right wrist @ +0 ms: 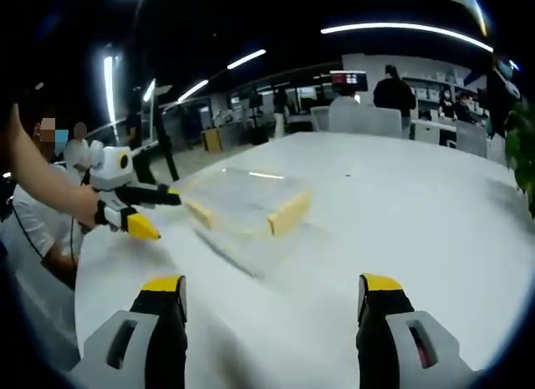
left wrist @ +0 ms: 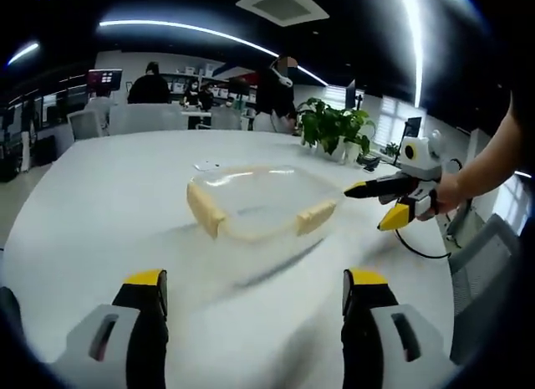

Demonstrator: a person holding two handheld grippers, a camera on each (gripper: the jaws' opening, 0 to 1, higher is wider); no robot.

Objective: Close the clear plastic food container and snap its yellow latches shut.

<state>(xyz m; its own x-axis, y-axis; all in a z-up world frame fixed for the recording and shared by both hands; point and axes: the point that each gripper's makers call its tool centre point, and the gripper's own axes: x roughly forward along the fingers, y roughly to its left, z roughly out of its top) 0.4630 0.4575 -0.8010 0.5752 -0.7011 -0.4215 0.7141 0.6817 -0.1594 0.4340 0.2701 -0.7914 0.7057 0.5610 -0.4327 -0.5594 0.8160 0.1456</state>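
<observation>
at the bottom of the left gripper view, left gripper (left wrist: 255, 293) jaws stand wide apart, holding nothing, aimed at the clear container (left wrist: 263, 203) on the white table (left wrist: 109, 205). right gripper (right wrist: 274, 299) likewise spread and empty, well short of the container. seen from the left gripper view, the right one is level, arm outstretched, one tip touching the container's far corner. yellow latches (left wrist: 205, 212) on its sides; image blurred. potted plant (left wrist: 336, 128) beyond.
</observation>
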